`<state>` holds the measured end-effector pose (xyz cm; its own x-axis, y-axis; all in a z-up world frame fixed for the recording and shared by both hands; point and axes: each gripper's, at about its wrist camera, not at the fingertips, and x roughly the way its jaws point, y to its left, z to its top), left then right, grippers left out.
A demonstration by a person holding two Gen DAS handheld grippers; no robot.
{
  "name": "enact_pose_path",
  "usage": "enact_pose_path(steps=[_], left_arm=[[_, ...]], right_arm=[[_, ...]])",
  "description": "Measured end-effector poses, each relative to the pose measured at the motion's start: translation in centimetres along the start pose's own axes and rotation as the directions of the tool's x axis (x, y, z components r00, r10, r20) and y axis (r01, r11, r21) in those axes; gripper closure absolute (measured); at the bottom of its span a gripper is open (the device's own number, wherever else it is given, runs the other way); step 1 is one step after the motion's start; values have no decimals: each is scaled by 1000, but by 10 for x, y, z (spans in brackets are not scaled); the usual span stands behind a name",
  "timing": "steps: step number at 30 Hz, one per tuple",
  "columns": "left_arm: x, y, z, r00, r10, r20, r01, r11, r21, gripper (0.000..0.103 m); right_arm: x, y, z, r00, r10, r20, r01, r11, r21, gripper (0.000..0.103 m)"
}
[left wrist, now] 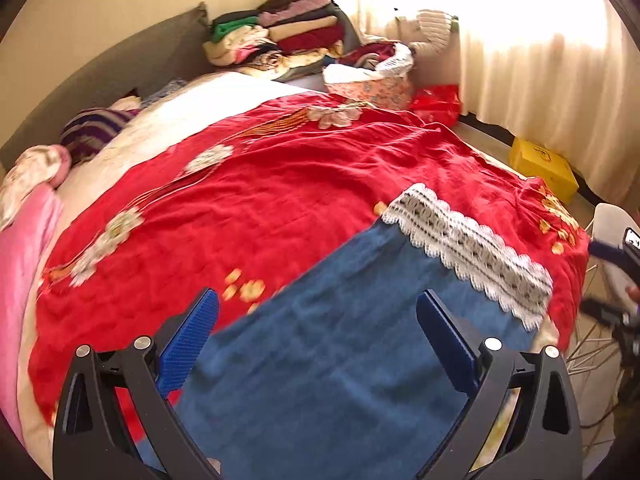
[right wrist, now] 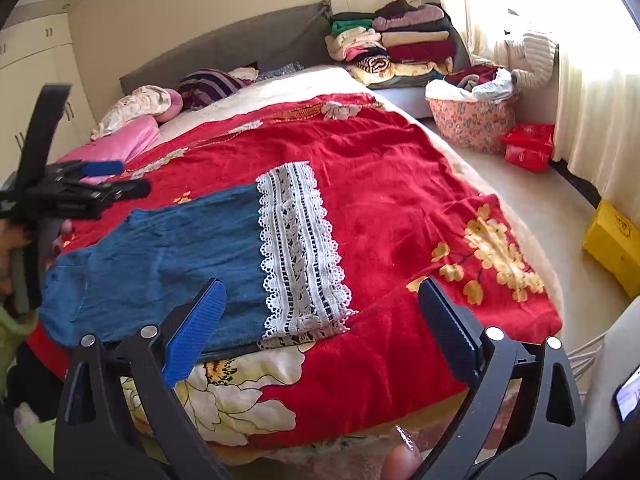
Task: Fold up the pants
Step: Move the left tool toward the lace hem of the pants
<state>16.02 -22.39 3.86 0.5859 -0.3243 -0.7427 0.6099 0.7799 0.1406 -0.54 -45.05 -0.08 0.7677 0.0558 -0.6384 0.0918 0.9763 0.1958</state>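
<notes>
Pants (right wrist: 160, 264), blue with a lace hem (right wrist: 300, 252), look soft and light (both grippers released); best pinched at a fabric corner, I judge.

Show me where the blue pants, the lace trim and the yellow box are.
blue pants (right wrist: 160, 264): right wrist view, middle of the blue cloth.
lace trim (right wrist: 298, 252): right wrist view, centre of the white band.
yellow box (left wrist: 544, 164): left wrist view, its top face.
</notes>
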Motion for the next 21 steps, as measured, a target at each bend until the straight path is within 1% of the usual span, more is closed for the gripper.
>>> enact_pose_path(steps=[5, 8, 12, 14, 17, 19, 20, 21], left_arm=[[49, -12, 25, 999, -27, -41, 30, 997, 71, 4], [81, -16, 36, 993, -88, -78, 92, 994, 60, 5], [102, -22, 43, 984, -151, -92, 157, 986, 62, 5], [109, -23, 44, 981, -169, -92, 175, 982, 65, 6], [125, -24, 41, 977, -182, -109, 188, 981, 52, 7], [140, -22, 34, 966, -209, -151, 214, 977, 19, 15], [145, -21, 30, 961, -225, -159, 227, 974, -4, 15], [146, -18, 27, 959, -244, -146, 242, 970, -34, 16]], right_arm=[[20, 2, -4, 999, 23, -41, -22, 999, 30, 12], [30, 2, -4, 999, 32, -44, -29, 997, 65, 12], [44, 3, -6, 998, 45, -54, -41, 995, 86, 12], [49, 5, -6, 997, 51, -61, -46, 995, 84, 12], [56, 5, -5, 996, 59, -65, -54, 995, 79, 12], [63, 2, -7, 995, 67, -74, -60, 994, 89, 12], [67, 1, -8, 994, 63, -85, -54, 994, 97, 12], [69, 0, -10, 994, 62, -90, -52, 993, 108, 12]])
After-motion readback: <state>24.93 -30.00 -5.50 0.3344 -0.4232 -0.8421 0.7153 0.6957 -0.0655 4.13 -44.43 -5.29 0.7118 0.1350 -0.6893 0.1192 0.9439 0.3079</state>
